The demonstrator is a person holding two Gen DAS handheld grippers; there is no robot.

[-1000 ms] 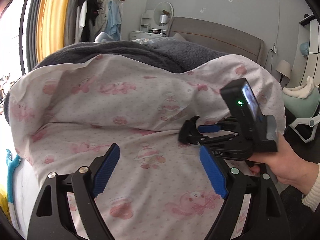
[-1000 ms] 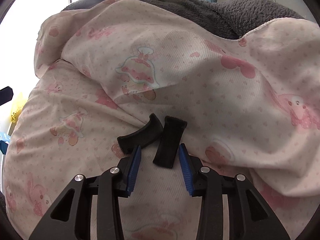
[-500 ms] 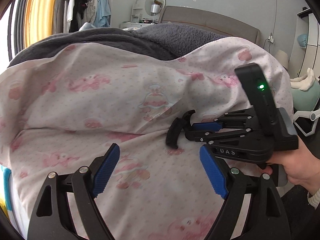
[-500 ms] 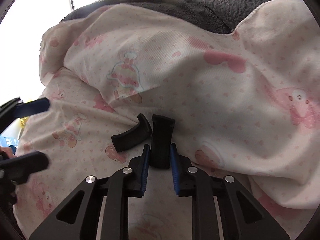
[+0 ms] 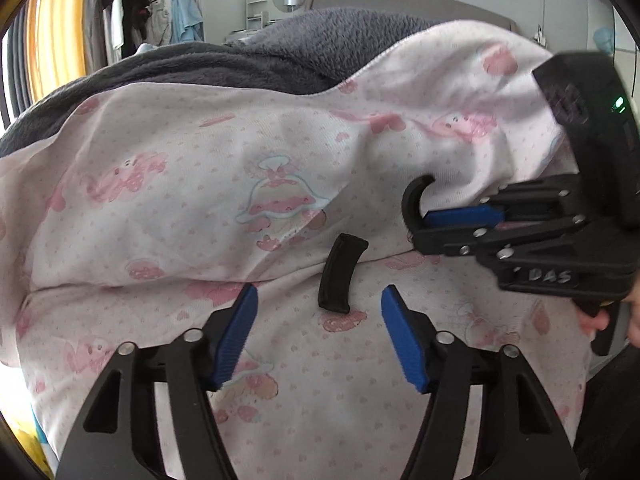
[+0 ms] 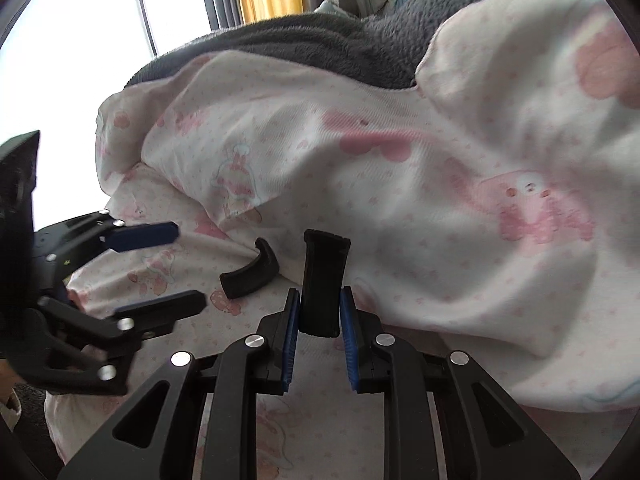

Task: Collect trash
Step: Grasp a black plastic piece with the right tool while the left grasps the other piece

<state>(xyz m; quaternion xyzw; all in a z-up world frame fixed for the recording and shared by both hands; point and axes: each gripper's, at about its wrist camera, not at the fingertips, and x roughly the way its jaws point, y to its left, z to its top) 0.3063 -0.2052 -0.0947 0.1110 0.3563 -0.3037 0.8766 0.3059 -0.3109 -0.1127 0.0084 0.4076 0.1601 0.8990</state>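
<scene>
Two curved black plastic scraps are on a pink cartoon-print bedsheet (image 5: 160, 208). My right gripper (image 6: 320, 300) is shut on one scrap (image 6: 325, 264), which stands up out of its blue pads, clear of the sheet. In the left wrist view that gripper (image 5: 430, 216) comes in from the right with its scrap (image 5: 410, 204) hooked at the tips. The other scrap (image 5: 342, 272) (image 6: 250, 272) lies on the sheet just ahead of my left gripper (image 5: 320, 316), in line with the gap. Its jaws are closing and the pads are apart from the scrap. The right wrist view shows the left gripper (image 6: 190, 266) beside that scrap.
A grey fleece blanket (image 5: 248, 68) is heaped behind the sheet. Beyond it are a grey headboard (image 5: 400, 4), a rack of hanging clothes (image 5: 152, 20) and a yellow curtain (image 5: 56, 40). A bright window (image 6: 80, 40) is at the left. A hand (image 5: 600, 320) grips the right tool.
My right gripper has shut on one black scrap and lifted it off the sheet. My left gripper has moved in toward the other scrap and its jaws have narrowed.
</scene>
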